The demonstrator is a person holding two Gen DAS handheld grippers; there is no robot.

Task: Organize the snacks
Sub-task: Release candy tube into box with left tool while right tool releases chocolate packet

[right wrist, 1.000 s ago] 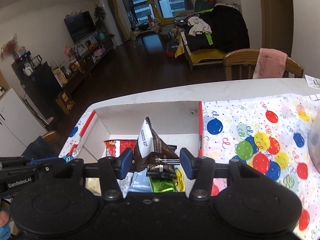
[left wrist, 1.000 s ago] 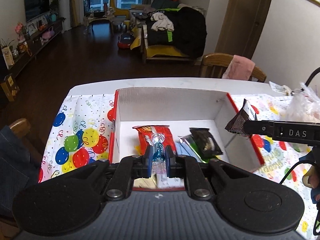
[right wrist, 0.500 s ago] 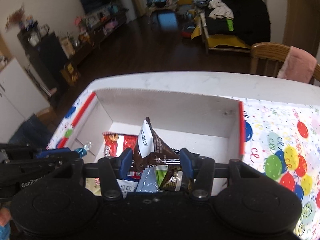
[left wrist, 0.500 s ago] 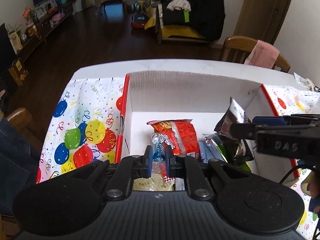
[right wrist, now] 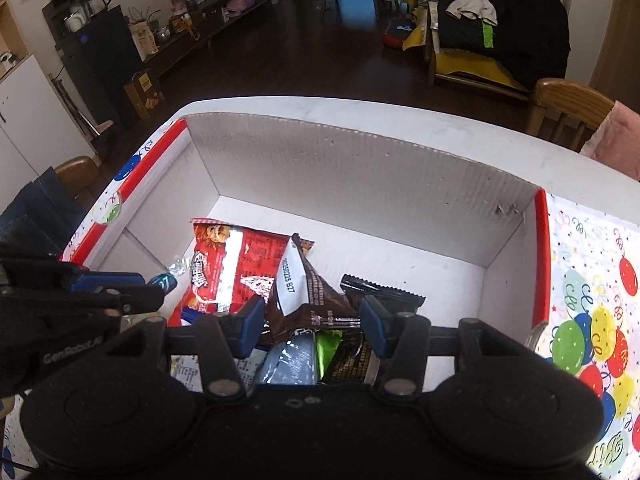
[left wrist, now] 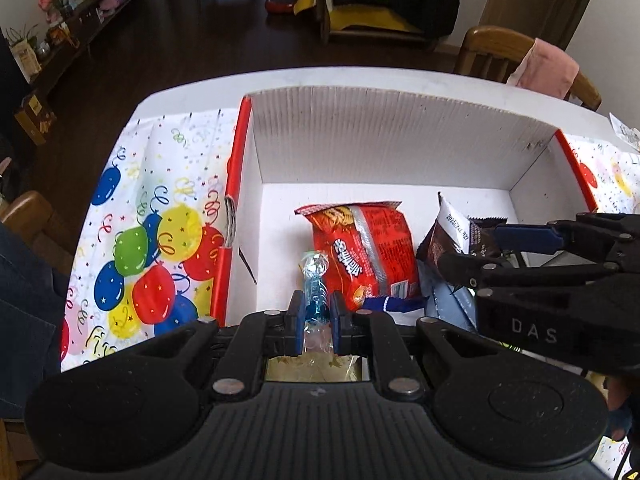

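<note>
A white cardboard box [left wrist: 392, 144] with red edges sits on the table and holds several snack packets, among them a red packet [left wrist: 368, 248]. My left gripper [left wrist: 316, 312] is shut on a blue wrapped candy [left wrist: 314, 292] over the box's near left part. My right gripper [right wrist: 312, 320] holds a brown chocolate packet [right wrist: 308, 296] between its jaws, low inside the box; it also shows in the left wrist view [left wrist: 452, 236]. The box [right wrist: 360, 176] and red packet [right wrist: 228, 268] show in the right wrist view too, with a black packet [right wrist: 380, 290] behind.
A balloon-print tablecloth [left wrist: 152, 240] covers the table on both sides of the box [right wrist: 592, 312]. Wooden chairs stand at the far right [left wrist: 504, 52] and near left [left wrist: 28, 216]. The living room floor lies beyond the table edge.
Both grippers have moved forward and down into the box, carrying the candy and the brown packet. The brown packet now sits lower among the other snacks.
</note>
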